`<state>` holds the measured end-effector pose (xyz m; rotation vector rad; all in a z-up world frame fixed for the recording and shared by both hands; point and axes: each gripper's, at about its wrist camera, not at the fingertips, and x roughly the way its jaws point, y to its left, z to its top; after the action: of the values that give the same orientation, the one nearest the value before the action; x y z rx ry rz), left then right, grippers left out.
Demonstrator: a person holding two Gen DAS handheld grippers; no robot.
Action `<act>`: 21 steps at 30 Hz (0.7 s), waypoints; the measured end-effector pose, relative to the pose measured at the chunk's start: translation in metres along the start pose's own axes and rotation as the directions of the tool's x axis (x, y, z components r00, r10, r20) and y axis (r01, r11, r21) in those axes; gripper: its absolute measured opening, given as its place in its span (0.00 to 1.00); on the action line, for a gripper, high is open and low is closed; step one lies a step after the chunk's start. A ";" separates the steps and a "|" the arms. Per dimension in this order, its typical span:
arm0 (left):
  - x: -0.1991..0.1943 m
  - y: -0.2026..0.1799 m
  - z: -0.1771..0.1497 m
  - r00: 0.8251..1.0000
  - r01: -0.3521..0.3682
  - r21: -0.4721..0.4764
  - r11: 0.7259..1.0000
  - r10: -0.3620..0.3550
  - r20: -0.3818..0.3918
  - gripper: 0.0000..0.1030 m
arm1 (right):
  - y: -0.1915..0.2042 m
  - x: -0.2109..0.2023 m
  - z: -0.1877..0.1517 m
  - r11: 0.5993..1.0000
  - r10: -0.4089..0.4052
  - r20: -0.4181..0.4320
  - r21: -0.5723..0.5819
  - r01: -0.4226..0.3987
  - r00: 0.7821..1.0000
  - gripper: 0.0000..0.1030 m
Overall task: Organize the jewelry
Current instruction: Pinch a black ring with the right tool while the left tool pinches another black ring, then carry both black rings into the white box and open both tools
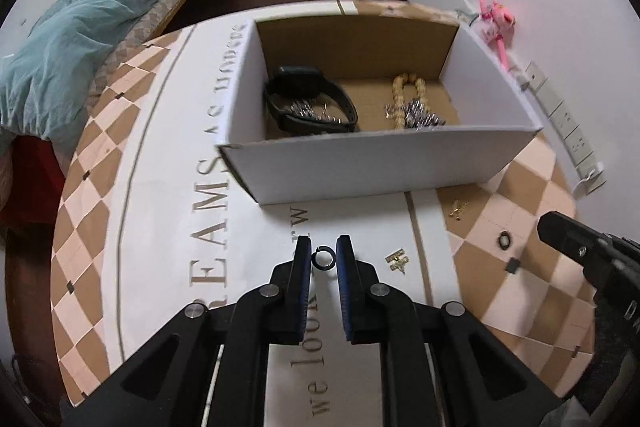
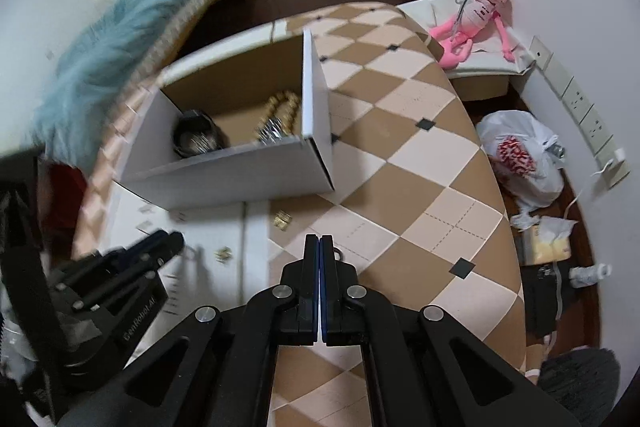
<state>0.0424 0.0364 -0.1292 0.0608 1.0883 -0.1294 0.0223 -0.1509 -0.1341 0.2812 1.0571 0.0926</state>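
Observation:
My left gripper (image 1: pixel 324 253) is shut on a small black ring (image 1: pixel 325 259), pinched between its blue pads just above the table. A white cardboard box (image 1: pixel 380 163) stands ahead; it holds a black watch (image 1: pixel 310 99), a bead bracelet (image 1: pixel 408 91) and silver pieces. On the table lie a gold earring (image 1: pixel 398 261), a gold clip (image 1: pixel 458 209) and a dark ring (image 1: pixel 504 239). My right gripper (image 2: pixel 320 243) is shut and empty, its tips over a ring (image 2: pixel 338 253) that is partly hidden. The box (image 2: pixel 240 175), gold pieces (image 2: pixel 282 219) and my left gripper (image 2: pixel 168 241) show in the right wrist view.
The table (image 1: pixel 160 187) is covered with a checked cloth with lettering. A bed with a teal quilt (image 1: pixel 80 27) is at the left. A pink plush toy (image 2: pixel 472 15), a plastic bag (image 2: pixel 520 155) and wall sockets (image 2: pixel 588 123) are at the right.

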 end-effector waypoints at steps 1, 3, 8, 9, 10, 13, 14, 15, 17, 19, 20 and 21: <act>-0.007 0.002 0.000 1.000 0.011 -0.009 1.000 -0.011 0.009 0.10 | -0.002 -0.005 0.001 1.000 0.016 0.006 0.014 -0.016 1.000 0.00; -0.019 0.006 0.001 0.999 0.029 -0.024 0.999 -0.028 0.024 0.10 | -0.009 -0.013 0.005 0.998 0.043 0.011 0.037 -0.043 0.999 0.00; -0.036 0.009 0.004 0.997 0.066 -0.047 0.997 -0.064 0.045 0.10 | -0.013 -0.004 0.011 0.998 0.049 -0.035 0.035 -0.048 0.998 0.00; -0.036 0.009 0.005 0.997 0.065 -0.048 0.997 -0.063 0.046 0.10 | -0.014 0.005 0.012 0.998 0.041 -0.067 0.041 -0.038 0.997 0.01; -0.035 0.009 0.005 0.997 0.062 -0.048 0.997 -0.060 0.045 0.10 | -0.014 0.012 0.011 0.999 0.026 -0.085 0.030 -0.024 0.996 0.06; -0.029 0.009 0.001 0.998 0.050 -0.046 0.998 -0.048 0.029 0.10 | -0.008 0.032 0.006 1.000 -0.018 -0.105 -0.023 0.016 0.994 0.41; -0.027 0.009 -0.001 0.999 0.042 -0.046 0.998 -0.041 0.022 0.10 | -0.005 0.036 0.004 0.999 -0.031 -0.110 -0.039 0.027 0.993 0.42; -0.026 0.010 -0.003 0.999 0.039 -0.047 0.998 -0.038 0.017 0.10 | -0.003 0.040 0.002 0.998 -0.046 -0.112 -0.059 0.039 0.993 0.42; -0.021 0.013 -0.007 0.999 0.032 -0.055 0.998 -0.032 0.001 0.10 | 0.003 0.047 -0.003 0.993 -0.079 -0.116 -0.100 0.068 0.990 0.42; -0.019 0.014 -0.010 1.000 0.026 -0.057 0.998 -0.027 -0.008 0.10 | 0.011 0.048 -0.006 0.982 -0.128 -0.087 -0.153 0.114 0.988 0.39; -0.018 0.014 -0.011 1.000 0.025 -0.059 0.998 -0.026 -0.011 0.10 | 0.014 0.048 -0.009 0.975 -0.153 -0.077 -0.173 0.138 0.985 0.34; -0.018 0.014 -0.012 1.000 0.023 -0.059 0.998 -0.024 -0.012 0.10 | 0.016 0.048 -0.011 0.969 -0.171 -0.066 -0.194 0.156 0.983 0.14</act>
<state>0.0253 0.0534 -0.1186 -0.0043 1.1047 -0.1184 0.0371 -0.1233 -0.1751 0.0181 1.1414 0.0558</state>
